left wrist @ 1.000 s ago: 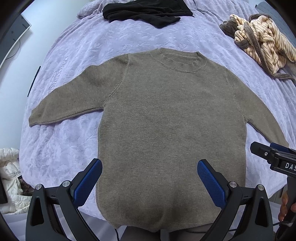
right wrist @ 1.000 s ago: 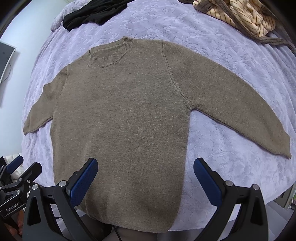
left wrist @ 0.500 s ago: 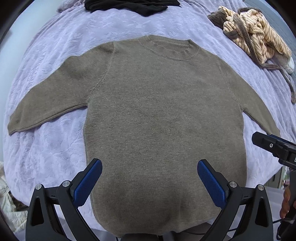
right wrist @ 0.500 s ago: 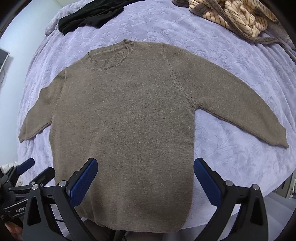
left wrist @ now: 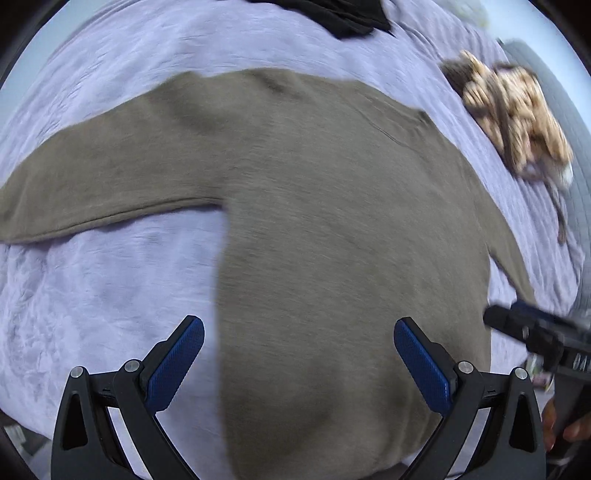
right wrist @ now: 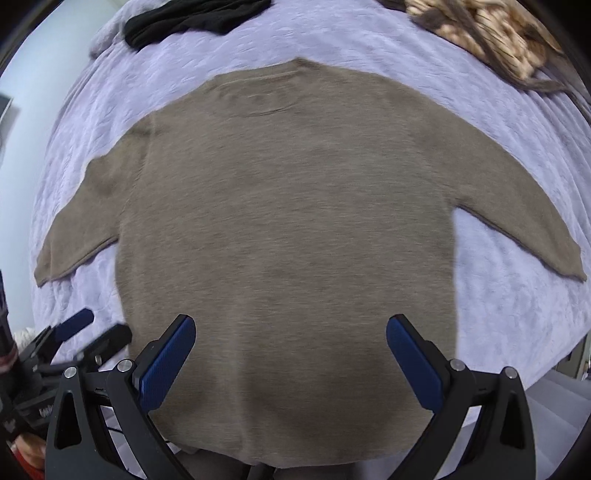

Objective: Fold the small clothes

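Lying flat, centre frame: knit sweater (right wrist: 288,229), judged soft, limp; being approached by left tongs (left wrist: 298,354) and right tongs (right wrist: 290,350), both released, hem corners advised.

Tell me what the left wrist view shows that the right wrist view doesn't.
Only the left wrist view shows the right gripper from outside, at its right edge. Only the right wrist view shows the left gripper from outside, plus the right sleeve's cuff. Both share the sweater spread flat on the bedspread, a black garment and a striped one.
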Demonstrator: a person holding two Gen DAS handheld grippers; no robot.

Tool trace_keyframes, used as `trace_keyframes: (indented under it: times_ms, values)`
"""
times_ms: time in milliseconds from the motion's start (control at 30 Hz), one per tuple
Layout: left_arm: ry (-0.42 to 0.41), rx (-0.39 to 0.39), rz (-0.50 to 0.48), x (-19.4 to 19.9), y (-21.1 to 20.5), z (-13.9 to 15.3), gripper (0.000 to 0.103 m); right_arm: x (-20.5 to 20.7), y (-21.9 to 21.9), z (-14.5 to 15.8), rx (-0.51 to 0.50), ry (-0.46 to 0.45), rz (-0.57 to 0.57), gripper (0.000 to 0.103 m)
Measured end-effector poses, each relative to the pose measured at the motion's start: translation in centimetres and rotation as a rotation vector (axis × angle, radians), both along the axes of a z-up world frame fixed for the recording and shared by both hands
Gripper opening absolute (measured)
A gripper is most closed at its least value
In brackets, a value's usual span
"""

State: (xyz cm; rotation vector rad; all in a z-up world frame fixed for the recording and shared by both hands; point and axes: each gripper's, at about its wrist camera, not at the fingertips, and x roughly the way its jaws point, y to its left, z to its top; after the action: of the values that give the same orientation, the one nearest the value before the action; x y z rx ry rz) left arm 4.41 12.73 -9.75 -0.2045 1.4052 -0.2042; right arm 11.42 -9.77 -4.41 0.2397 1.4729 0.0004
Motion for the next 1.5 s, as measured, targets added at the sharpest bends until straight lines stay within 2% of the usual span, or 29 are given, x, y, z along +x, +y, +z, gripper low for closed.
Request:
trace_keyframes:
  times_ms: [233,333,433,533,600,633,667,700,733,767,800,833,967,1100,1233,1367,1500]
  values:
    - [-0.074,-0.043,0.396,1.9,16.9,-2.7,0.103,1.6,8.7,-0.6,0.046,0.007,0.165,0.103]
    - [-0.090,-0.124,0.535,2.0,22.5,-5.0,0.103,2.0,11.3,-1.0,0.056,0.016,0.223,0.103]
    - [-0.097,-0.247,0.617,2.5,25.4,-7.3,0.103,1.9,13.4,-1.5,0.049,0.032,0.261,0.103]
    - [-0.131,-0.318,0.691,2.9,27.0,-8.2,0.103,1.6,14.7,-1.9,0.043,0.052,0.275,0.103]
    - [-0.169,-0.341,0.740,2.9,27.7,-8.0,0.096,1.5,15.3,-2.0,0.039,0.061,0.278,0.103]
    - [-0.174,-0.338,0.751,3.2,27.8,-7.9,0.085,1.4,15.5,-2.0,0.038,0.064,0.279,0.103]
    - [-0.174,-0.330,0.759,3.1,28.0,-8.0,0.069,1.4,15.7,-2.0,0.038,0.063,0.278,0.103]
    - [-0.172,-0.325,0.760,3.0,28.2,-8.0,0.059,1.4,15.9,-2.0,0.040,0.063,0.275,0.103]
    - [-0.177,-0.328,0.753,3.0,28.3,-8.1,0.035,1.3,15.9,-1.9,0.044,0.063,0.272,0.103]
    - [-0.191,-0.357,0.735,3.0,28.5,-8.1,0.015,1.4,15.7,-2.0,0.050,0.066,0.269,0.103]
    - [-0.207,-0.386,0.727,3.3,29.1,-7.8,0.012,1.5,15.6,-1.9,0.055,0.065,0.267,0.103]
    - [-0.229,-0.371,0.722,3.2,29.0,-7.1,0.012,1.5,15.5,-1.9,0.062,0.062,0.266,0.103]
    - [-0.319,-0.263,0.623,3.9,26.4,-3.1,0.012,1.8,14.1,-1.7,0.091,0.050,0.264,0.103]
    - [-0.410,-0.244,0.511,5.5,21.4,1.6,0.012,2.2,12.0,-1.8,0.127,0.044,0.258,0.103]
    - [-0.475,-0.268,0.353,8.2,13.1,5.4,0.012,3.3,8.8,-1.8,0.171,0.036,0.225,0.103]
    - [-0.476,-0.299,0.190,10.8,3.5,6.3,0.012,3.9,4.5,-1.4,0.172,0.007,0.181,0.103]
    - [-0.410,-0.289,0.042,12.2,-5.7,4.0,0.012,3.9,-1.3,-2.0,0.156,0.013,0.088,0.103]
